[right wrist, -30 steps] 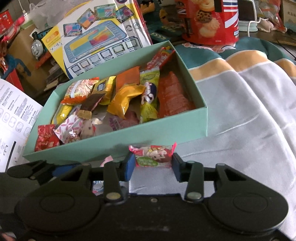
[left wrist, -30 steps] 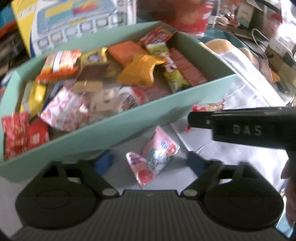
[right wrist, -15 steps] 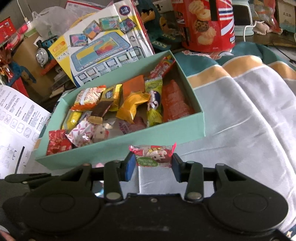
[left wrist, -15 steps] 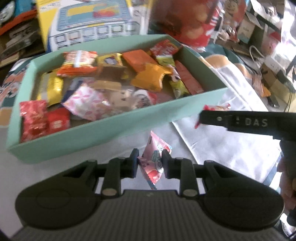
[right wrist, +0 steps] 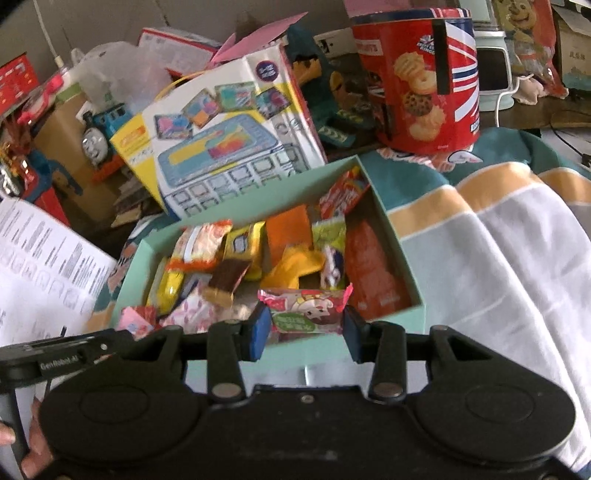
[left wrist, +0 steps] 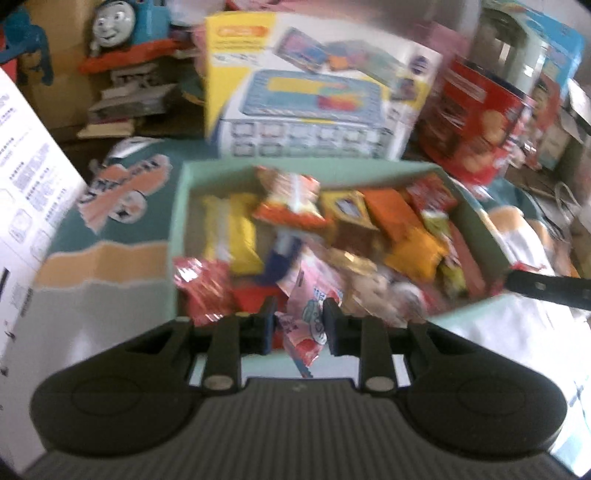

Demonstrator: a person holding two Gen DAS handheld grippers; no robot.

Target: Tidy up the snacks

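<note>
1. This is a home, most likely a child's room or a cluttered living space.
2. A patterned bedsheet (right wrist: pixel 498 236) with teal, tan and white bands carries the things.
3. A blue toy train (left wrist: pixel 122 26) and a toy laptop box (right wrist: pixel 229 147) stand beyond its far edge.
4. A red biscuit tin (right wrist: pixel 417 74) stands at the far right.

Right gripper (right wrist: pixel 303 334) clamps a candy packet (right wrist: pixel 306 312) above the green box (right wrist: pixel 391 229).
</note>
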